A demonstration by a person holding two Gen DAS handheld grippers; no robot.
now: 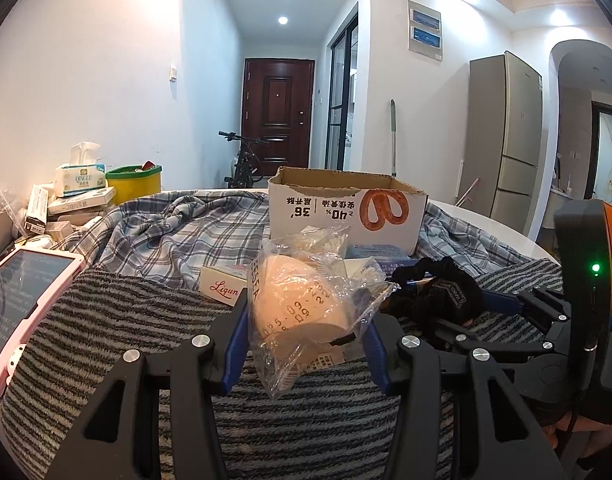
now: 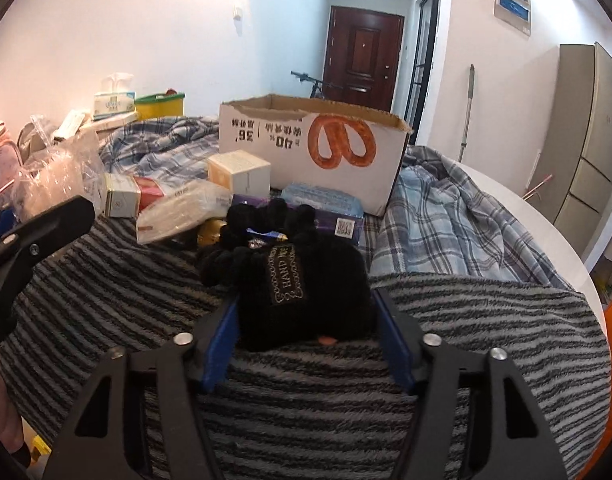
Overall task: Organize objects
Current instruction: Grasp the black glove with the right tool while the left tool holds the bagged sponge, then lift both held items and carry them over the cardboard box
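Gripping a crinkled clear bag [image 1: 306, 304] (peach pad inside), left jaws clamp; right jaws straddle black glove [image 2: 301, 284], contact unclear.

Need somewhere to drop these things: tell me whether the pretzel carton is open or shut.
Open. The cardboard box has no lid or flaps over its top; its torn upper rim shows in both views. What is inside cannot be seen.

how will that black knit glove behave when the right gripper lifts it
The black glove looks soft and fuzzy, so it will probably flop, its fingers drooping. It seems light, with little to resist the right gripper. The thick knit should compress between the blue pads, so slipping seems unlikely.
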